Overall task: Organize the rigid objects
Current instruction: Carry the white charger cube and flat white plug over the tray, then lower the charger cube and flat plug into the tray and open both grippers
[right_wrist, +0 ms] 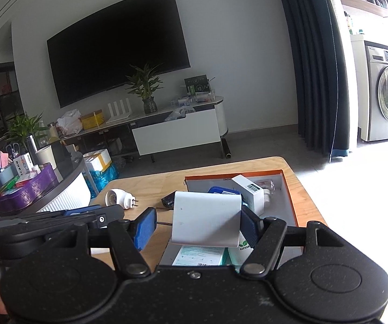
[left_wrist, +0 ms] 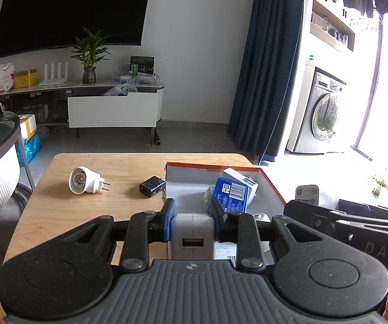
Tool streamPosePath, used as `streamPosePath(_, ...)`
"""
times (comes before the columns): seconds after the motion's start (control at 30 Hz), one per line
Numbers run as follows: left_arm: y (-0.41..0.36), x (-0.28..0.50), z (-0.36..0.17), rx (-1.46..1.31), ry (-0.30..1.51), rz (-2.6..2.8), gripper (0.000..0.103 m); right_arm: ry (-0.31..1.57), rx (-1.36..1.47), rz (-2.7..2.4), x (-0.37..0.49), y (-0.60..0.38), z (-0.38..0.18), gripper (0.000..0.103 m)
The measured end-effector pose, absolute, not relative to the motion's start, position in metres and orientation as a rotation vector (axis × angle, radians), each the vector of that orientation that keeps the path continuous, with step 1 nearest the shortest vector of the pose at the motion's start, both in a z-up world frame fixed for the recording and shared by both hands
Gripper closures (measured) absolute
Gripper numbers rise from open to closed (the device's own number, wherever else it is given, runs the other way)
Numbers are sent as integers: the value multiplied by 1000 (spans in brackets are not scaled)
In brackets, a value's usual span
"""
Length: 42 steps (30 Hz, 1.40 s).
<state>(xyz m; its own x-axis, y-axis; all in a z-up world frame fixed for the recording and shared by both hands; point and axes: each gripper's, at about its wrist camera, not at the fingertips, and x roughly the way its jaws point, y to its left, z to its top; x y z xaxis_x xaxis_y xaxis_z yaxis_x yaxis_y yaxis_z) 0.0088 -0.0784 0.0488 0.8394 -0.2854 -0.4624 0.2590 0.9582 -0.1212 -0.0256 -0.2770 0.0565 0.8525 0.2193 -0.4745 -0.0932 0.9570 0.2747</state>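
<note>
Left claw [left_wrist: 192,214] is clamped on a white USB charger [left_wrist: 192,239] just over the orange-rimmed box [left_wrist: 273,186], probably to drop it in, right claw [right_wrist: 194,228] gapes loosely around it, black charger [left_wrist: 152,186] and white plug [left_wrist: 86,181] wait on the worktop [left_wrist: 59,210] beside the box.

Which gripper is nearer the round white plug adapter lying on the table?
Left. The left gripper, shut on a white charger, hangs nearer the round white plug adapter. The right gripper is over the orange-rimmed box, farther away.
</note>
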Motion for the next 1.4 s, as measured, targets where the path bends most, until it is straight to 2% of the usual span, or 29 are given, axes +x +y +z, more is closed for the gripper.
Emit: streamPosePath(1.4, -123, 9, 33, -29, 578, -404, 75, 560, 281, 53, -26, -316, 40, 24)
